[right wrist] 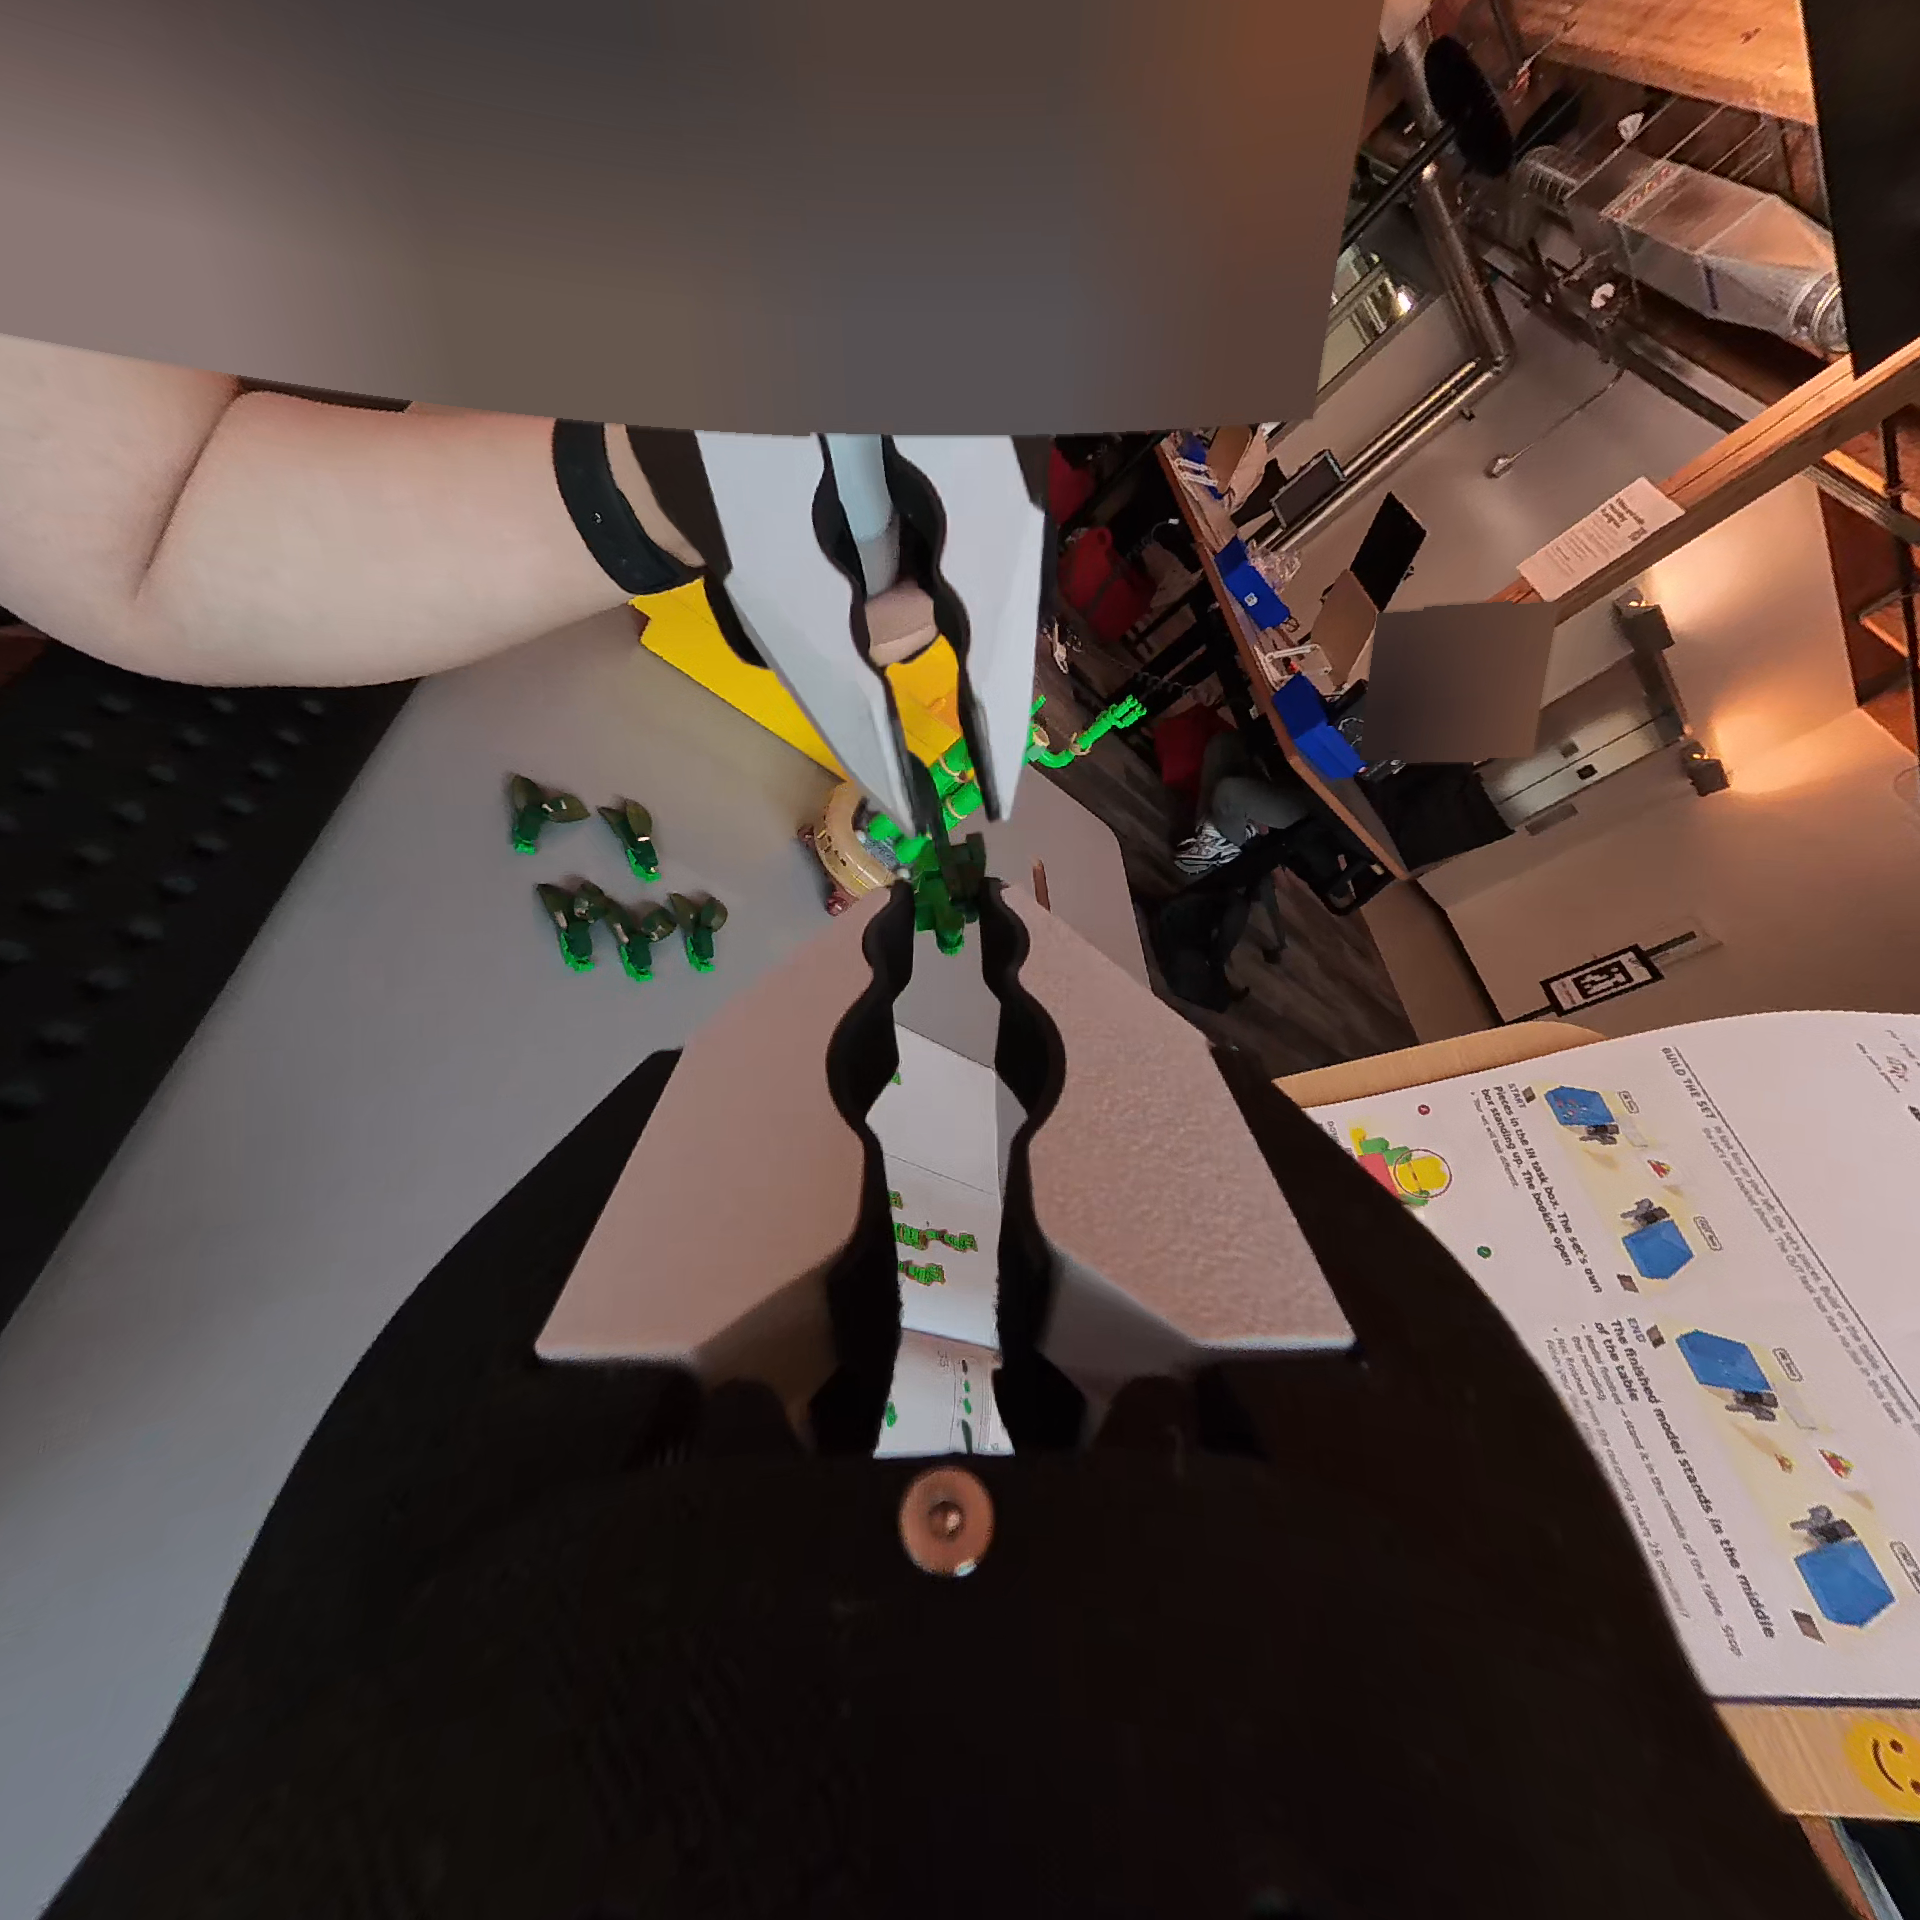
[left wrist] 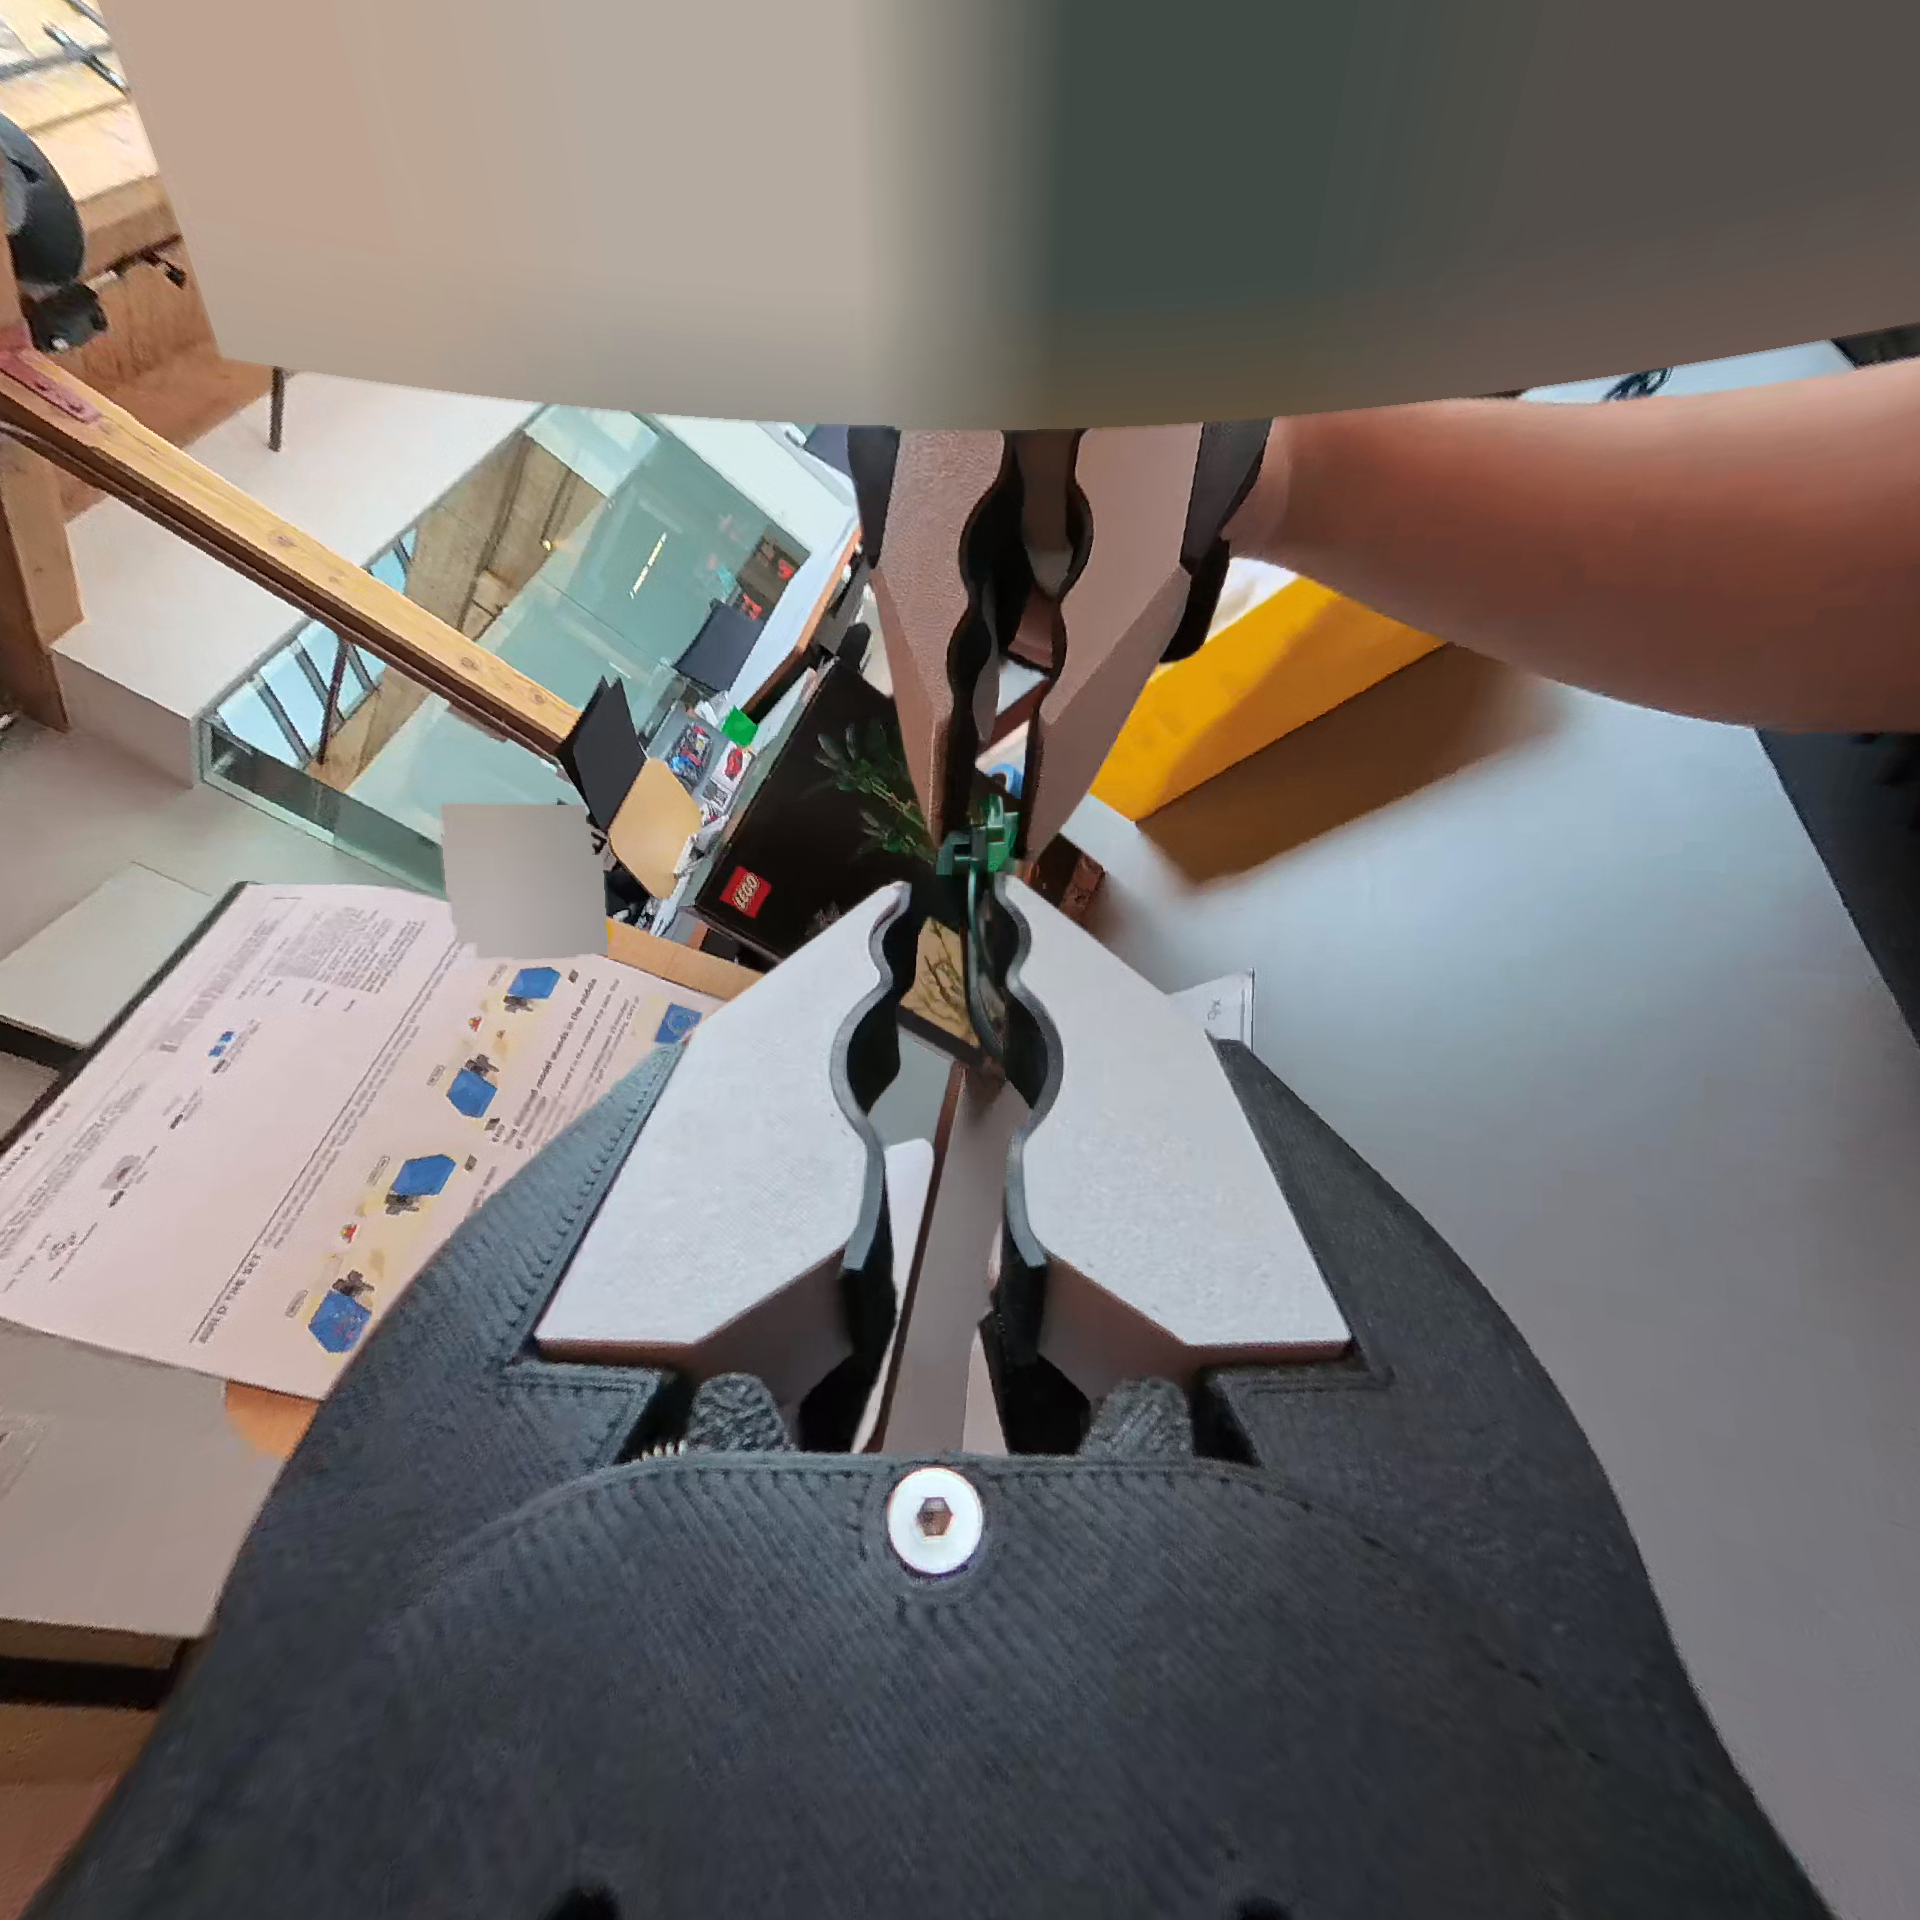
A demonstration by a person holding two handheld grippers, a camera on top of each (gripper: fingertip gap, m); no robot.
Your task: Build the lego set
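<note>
My left gripper (left wrist: 958, 894) is shut on a thin dark green stem (left wrist: 975, 966). My right gripper (right wrist: 943, 899) is shut on a green leaf piece (right wrist: 948, 902). The two grippers meet tip to tip above the grey table (right wrist: 364, 1039), and their pieces touch. The right gripper (left wrist: 985, 831) comes in from above in the left wrist view, with its green piece (left wrist: 987, 844) at the stem's top. The left gripper (right wrist: 951, 821) comes in from above in the right wrist view. Behind it stand a tan pot (right wrist: 854, 844) and a bright green branching stem (right wrist: 1086, 736).
Several loose green leaf pieces (right wrist: 613, 894) lie on the table to the left. A yellow box (right wrist: 717, 655) and the black set box (left wrist: 821, 831) stand behind. An open booklet (right wrist: 940, 1195) lies under my right gripper. A printed instruction sheet (right wrist: 1662, 1299) lies on cardboard. The person's forearms (left wrist: 1558, 551) reach in. My two grippers' fingertips are within a few centimetres of each other.
</note>
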